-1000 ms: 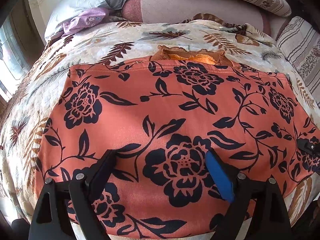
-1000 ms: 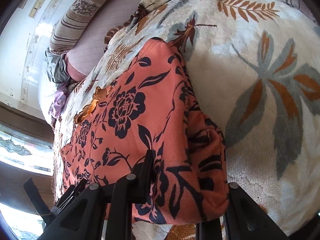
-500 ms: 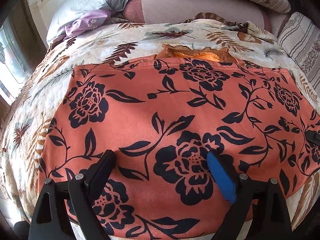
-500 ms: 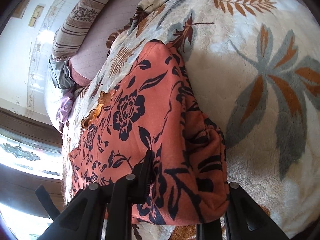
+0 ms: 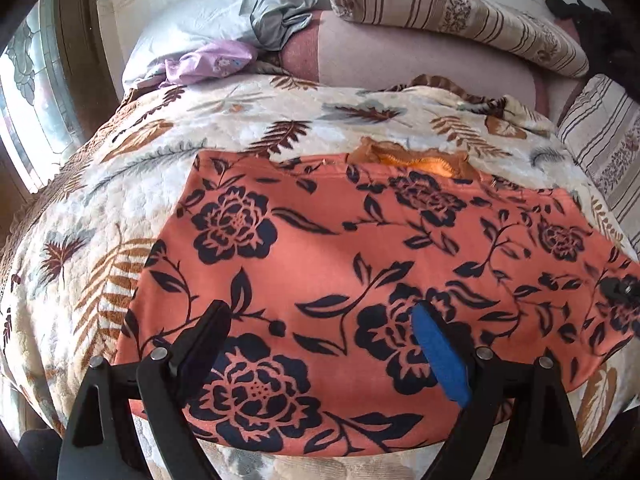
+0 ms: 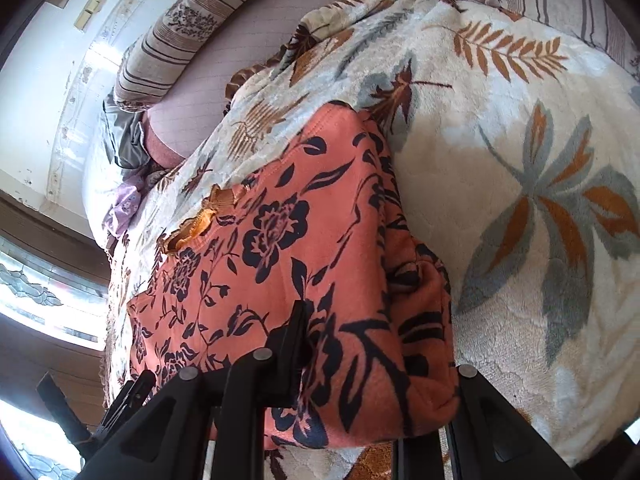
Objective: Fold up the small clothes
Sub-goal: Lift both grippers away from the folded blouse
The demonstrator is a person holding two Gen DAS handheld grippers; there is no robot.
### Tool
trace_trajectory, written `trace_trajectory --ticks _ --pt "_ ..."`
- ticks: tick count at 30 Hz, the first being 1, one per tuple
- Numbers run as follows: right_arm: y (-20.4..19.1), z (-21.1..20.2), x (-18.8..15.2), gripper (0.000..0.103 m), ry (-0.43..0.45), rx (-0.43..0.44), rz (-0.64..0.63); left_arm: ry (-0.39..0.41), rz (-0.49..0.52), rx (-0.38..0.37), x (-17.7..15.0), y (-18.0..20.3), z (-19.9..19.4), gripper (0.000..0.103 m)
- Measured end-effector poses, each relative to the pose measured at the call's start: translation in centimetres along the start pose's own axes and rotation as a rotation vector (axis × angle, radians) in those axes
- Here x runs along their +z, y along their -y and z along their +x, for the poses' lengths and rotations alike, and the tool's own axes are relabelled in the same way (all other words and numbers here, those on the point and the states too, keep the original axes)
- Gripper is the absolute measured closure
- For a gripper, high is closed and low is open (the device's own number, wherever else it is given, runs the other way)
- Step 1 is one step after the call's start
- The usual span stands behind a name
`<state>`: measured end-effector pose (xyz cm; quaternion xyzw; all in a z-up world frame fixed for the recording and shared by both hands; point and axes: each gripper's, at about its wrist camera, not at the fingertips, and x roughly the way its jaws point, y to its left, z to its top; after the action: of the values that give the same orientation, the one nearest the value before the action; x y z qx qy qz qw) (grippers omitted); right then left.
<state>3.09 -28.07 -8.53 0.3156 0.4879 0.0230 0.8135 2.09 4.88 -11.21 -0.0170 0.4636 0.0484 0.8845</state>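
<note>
An orange garment with a black flower print lies flat, folded, on the leaf-patterned blanket; an orange collar edge shows at its far side. My left gripper is open, hovering just above the garment's near edge, holding nothing. In the right wrist view the garment fills the middle, and its near right corner lies bunched between the wide-apart fingers of my right gripper. The right finger's tip is hidden under the cloth. The left gripper shows in that view at the lower left.
Striped pillows and a pink bolster lie at the head of the bed. Grey cloth and purple cloth lie at the far left. A window is to the left.
Both grippers have drawn back and risen a little, so more of the bed shows. The garment has not changed shape. The jaws stand as before.
</note>
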Motion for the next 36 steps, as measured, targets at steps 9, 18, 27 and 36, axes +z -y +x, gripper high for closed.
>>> trace_trajectory --ticks 9,18,27,36 --pt "-14.3 -3.8 0.2 0.086 0.146 0.059 -0.262 0.101 -0.203 -0.094 1.2 -8.6 -3.9 0.011" --pt "-31.5 5.9 -11.4 0.086 -0.032 0.089 -0.666 0.047 -0.673 0.034 -3.6 -24.9 -2.0 0.011" --pt "-34.1 9.5 -14.3 0.087 -0.090 0.066 -0.735 0.070 -0.651 -0.005 -3.6 -25.0 -2.1 0.011" --pt "-33.8 8.1 -16.4 0.087 -0.028 0.209 -0.679 0.069 -0.662 -0.020 -3.8 -25.4 -2.1 0.011"
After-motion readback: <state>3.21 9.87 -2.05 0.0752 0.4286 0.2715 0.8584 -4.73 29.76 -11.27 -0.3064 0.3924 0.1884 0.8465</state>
